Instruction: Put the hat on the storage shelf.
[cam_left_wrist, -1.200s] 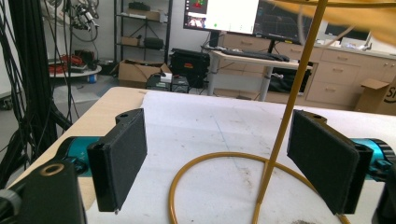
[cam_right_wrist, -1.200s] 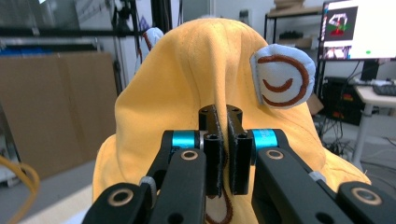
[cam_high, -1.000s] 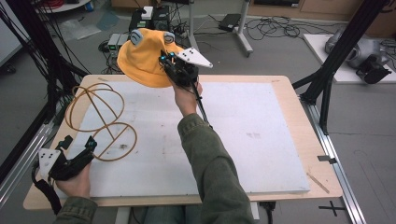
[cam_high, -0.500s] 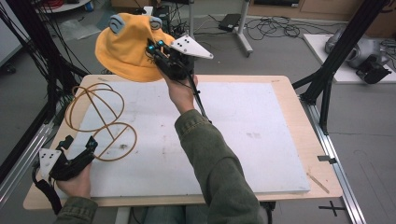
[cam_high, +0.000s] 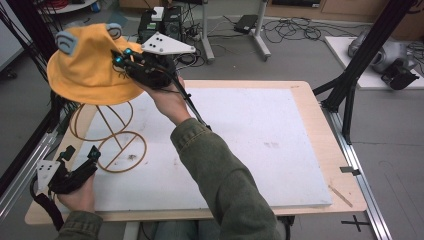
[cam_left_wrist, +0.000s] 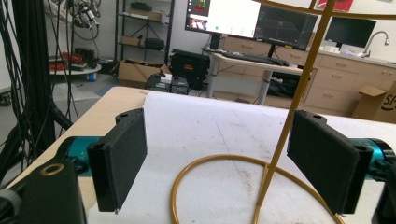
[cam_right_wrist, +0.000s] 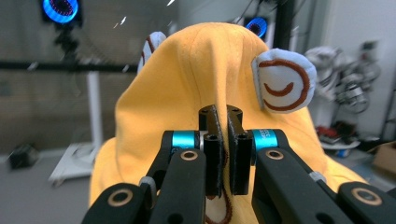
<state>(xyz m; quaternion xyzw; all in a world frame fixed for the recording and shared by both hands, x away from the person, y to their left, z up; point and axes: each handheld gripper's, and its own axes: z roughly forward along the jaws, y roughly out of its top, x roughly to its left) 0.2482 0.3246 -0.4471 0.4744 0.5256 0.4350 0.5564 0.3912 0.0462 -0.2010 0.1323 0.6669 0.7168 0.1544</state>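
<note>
A yellow hat (cam_high: 87, 67) with two pale blue ears hangs in the air above the table's far left, over a gold wire stand (cam_high: 107, 132). My right gripper (cam_high: 122, 60) is shut on the hat's brim; in the right gripper view the jaws pinch the yellow hat (cam_right_wrist: 196, 88) fabric at the right gripper (cam_right_wrist: 223, 154). My left gripper (cam_high: 80, 152) rests open at the near left, just in front of the stand's base ring. In the left gripper view the left gripper (cam_left_wrist: 224, 158) has its jaws wide apart around the stand's ring and upright wire (cam_left_wrist: 280, 135), not touching them.
A white board (cam_high: 250, 130) covers the wooden table (cam_high: 320, 120). Black frame posts (cam_high: 367, 50) rise at the right and left edges. Cables and equipment lie on the floor beyond the far edge.
My right gripper has carried the hat up and to the left, from low over the far table edge to above the wire stand. The left gripper has stayed put.
</note>
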